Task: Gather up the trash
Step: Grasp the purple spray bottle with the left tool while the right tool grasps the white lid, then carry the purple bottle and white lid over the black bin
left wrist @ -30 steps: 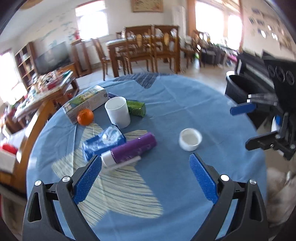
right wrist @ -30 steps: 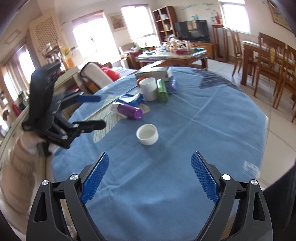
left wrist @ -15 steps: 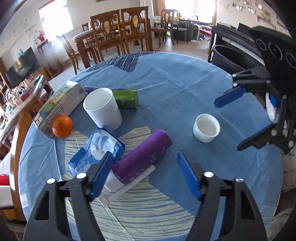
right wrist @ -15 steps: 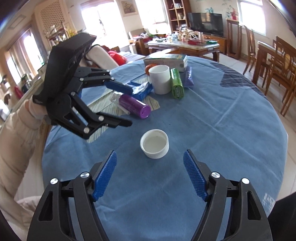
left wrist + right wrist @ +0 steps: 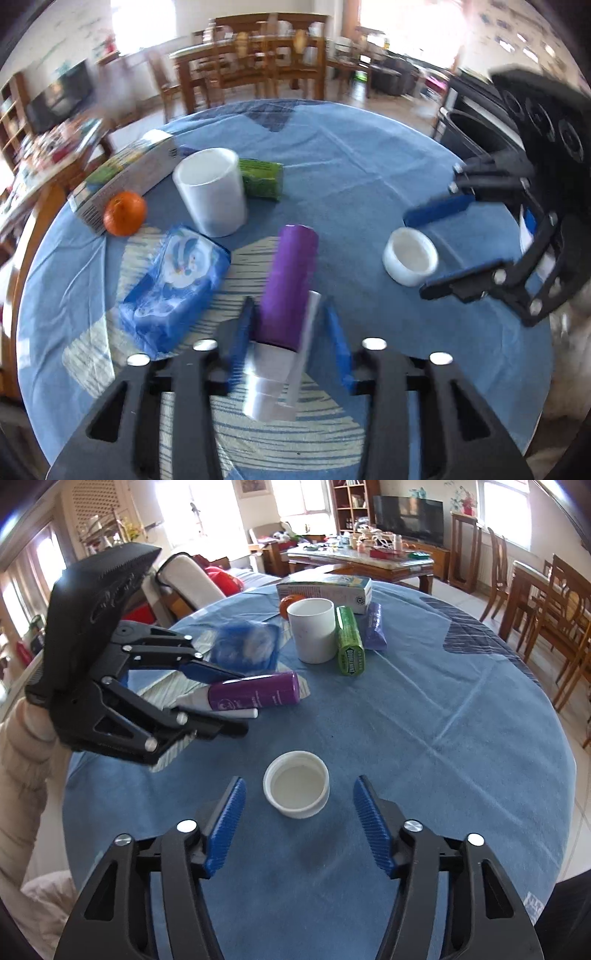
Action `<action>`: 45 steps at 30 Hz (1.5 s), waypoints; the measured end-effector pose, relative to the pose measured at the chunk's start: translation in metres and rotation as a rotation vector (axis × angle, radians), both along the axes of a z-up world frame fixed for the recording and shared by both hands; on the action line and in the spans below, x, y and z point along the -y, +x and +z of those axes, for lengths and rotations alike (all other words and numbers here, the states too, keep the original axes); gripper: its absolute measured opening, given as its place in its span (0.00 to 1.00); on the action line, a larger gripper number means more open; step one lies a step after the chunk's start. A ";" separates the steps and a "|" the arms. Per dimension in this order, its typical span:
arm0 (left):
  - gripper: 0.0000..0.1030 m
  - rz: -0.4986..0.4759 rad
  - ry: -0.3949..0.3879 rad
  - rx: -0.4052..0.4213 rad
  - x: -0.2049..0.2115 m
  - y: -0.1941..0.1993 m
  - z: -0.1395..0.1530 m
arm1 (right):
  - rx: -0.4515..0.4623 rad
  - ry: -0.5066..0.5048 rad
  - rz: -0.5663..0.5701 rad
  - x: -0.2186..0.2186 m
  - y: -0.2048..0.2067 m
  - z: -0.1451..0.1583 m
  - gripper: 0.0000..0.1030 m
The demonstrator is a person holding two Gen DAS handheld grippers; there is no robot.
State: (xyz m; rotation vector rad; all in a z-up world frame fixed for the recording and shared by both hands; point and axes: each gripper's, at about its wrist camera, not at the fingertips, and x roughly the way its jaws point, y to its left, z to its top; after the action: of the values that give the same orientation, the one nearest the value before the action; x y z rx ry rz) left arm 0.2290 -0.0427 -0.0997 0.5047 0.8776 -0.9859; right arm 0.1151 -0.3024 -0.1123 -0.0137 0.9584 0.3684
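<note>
Bare blue tablecloth fills the right half and lower centre of the right wrist frame, open to any approach. At upper centre a white cup, green packet, carton, orange and blue tissue pack crowd together, leaving almost no gaps. The left gripper, astride the purple bottle, blocks the middle left, while the small white lid sits between the right gripper fingers with narrow clearance either side.

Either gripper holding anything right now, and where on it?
Left gripper, jaws just closing, straddles the purple bottle near its white neck; firm contact cannot be told. Right gripper, also closing, brackets the white cap without touching it.
</note>
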 end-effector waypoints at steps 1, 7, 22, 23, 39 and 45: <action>0.27 0.037 -0.026 -0.028 -0.004 0.003 0.000 | 0.000 -0.007 -0.001 0.000 0.001 0.000 0.48; 0.24 0.102 -0.076 -0.042 -0.014 -0.005 0.004 | 0.007 -0.007 -0.002 0.001 0.001 -0.001 0.37; 0.24 0.245 -0.187 0.147 -0.020 -0.083 0.063 | 0.119 0.135 -0.084 0.035 -0.055 0.032 0.37; 0.24 0.244 -0.196 0.159 -0.017 -0.091 0.067 | 0.134 0.149 -0.095 0.041 -0.063 0.037 0.37; 0.24 0.105 -0.308 0.194 0.090 -0.183 0.092 | 0.280 0.232 -0.326 0.159 -0.182 0.083 0.37; 0.24 0.018 -0.318 0.170 0.139 -0.207 0.086 | 0.303 0.262 -0.437 0.210 -0.222 0.080 0.37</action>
State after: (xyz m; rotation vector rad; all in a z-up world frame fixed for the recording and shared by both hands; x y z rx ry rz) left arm 0.0221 -0.1822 -0.0134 0.3034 0.5592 -1.0267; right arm -0.1068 -0.5121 -0.0326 0.3648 0.5857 0.0802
